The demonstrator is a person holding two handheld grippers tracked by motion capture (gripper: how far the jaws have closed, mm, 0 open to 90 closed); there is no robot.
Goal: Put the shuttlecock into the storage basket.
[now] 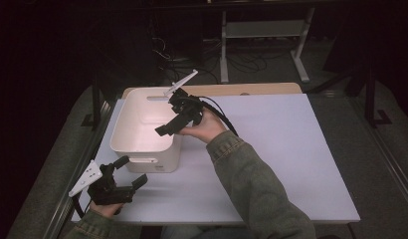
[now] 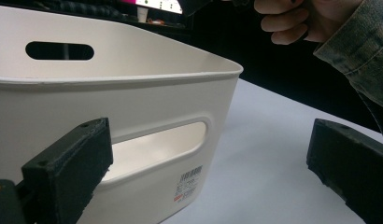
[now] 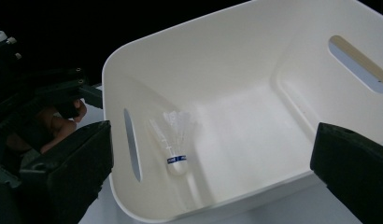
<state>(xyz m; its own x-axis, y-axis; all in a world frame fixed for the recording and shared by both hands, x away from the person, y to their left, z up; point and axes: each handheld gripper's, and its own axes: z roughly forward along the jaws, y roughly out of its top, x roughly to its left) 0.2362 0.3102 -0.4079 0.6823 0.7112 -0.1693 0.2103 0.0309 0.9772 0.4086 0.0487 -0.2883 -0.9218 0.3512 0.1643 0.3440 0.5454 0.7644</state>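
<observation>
**Shuttlecock lies in the tub, both grippers empty**

Dark floor and metal table legs surround a pale table (image 1: 291,149), whose white top fills the middle of the high view. On its left part stands a white plastic tub (image 1: 142,144) with rounded corners and slot handles in its end walls; a barcode label sits on the near wall beneath one slot.

Over the tub's right rim a person's hand in a green sleeve (image 1: 252,184) holds the right gripper (image 1: 167,128), tilted down toward the tub's inside. Its jaws stand spread wide with nothing between them. At the table's near left corner, just outside the tub's near wall, the other hand holds the left gripper (image 1: 132,172); its jaws are likewise parted and grasp nothing, and in its own view they frame the tub's near handle slot without touching it.

Inside the tub, seen from the right gripper view, a white shuttlecock (image 3: 175,144) with a blue band lies on the floor close to one end wall, cork end toward the camera.
</observation>
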